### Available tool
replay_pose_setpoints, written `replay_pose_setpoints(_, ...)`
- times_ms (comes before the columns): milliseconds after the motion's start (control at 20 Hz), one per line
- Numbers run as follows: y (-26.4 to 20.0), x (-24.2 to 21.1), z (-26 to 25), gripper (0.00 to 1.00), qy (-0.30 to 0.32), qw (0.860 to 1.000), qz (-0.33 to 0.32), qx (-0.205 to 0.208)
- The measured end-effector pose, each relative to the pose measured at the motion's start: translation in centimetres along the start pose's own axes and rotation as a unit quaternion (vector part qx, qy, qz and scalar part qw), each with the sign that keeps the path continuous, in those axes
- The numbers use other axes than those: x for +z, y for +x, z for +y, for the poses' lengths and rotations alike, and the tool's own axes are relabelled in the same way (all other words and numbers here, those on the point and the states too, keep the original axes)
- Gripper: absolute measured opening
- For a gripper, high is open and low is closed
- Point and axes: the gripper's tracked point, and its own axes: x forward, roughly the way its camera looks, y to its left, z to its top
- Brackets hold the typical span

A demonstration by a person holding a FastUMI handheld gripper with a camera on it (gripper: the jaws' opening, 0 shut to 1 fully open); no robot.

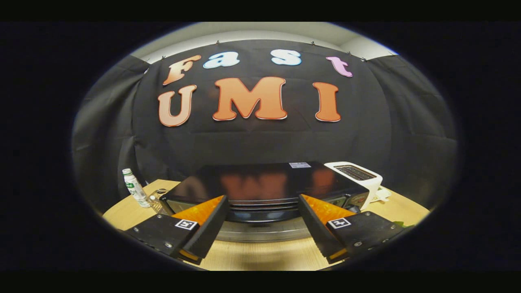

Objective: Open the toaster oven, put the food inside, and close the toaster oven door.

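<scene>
A: Where does the glossy black box-shaped toaster oven [266,185] sit?

B: On the pale wooden desk [260,254], just ahead of the tongs [262,207] and facing them. Its shiny flat top mirrors the booth wall, and the front with its horizontal bars and curved silvery lower edge shows between the two fingers. I cannot tell whether the door is fully closed.

A: And the tongs themselves?

B: Spread wide, with nothing between the fingers. They stand apart to either side of the oven's front, close to it; whether the tips touch it I cannot tell.

A: What stands around the oven?

B: Just beside its right end, a white slot toaster [358,175]. Well off to the left, near the desk's back corner, a small clear plastic bottle with a green label and white cap [135,188] stands upright. The black cloth wall hangs behind everything.
</scene>
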Motion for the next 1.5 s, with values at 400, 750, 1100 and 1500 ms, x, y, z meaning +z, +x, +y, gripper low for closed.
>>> replay_pose_setpoints(400, -4.2, -1.9, -0.2, 1.0, -0.003, 1.0, 0.024, -0.001)
replay_pose_setpoints(750, -9.3, -6.2, -0.5, 1.0, -0.008, 0.998, 0.059, 0.003)
replay_pose_setpoints(1100, -12.3, -11.6, -0.7, 1.0, -0.013, 0.994, 0.11, 0.009)
replay_pose_setpoints(1500, -13.6, -19.4, -0.7, 1.0, -0.033, 0.979, 0.199, 0.017)
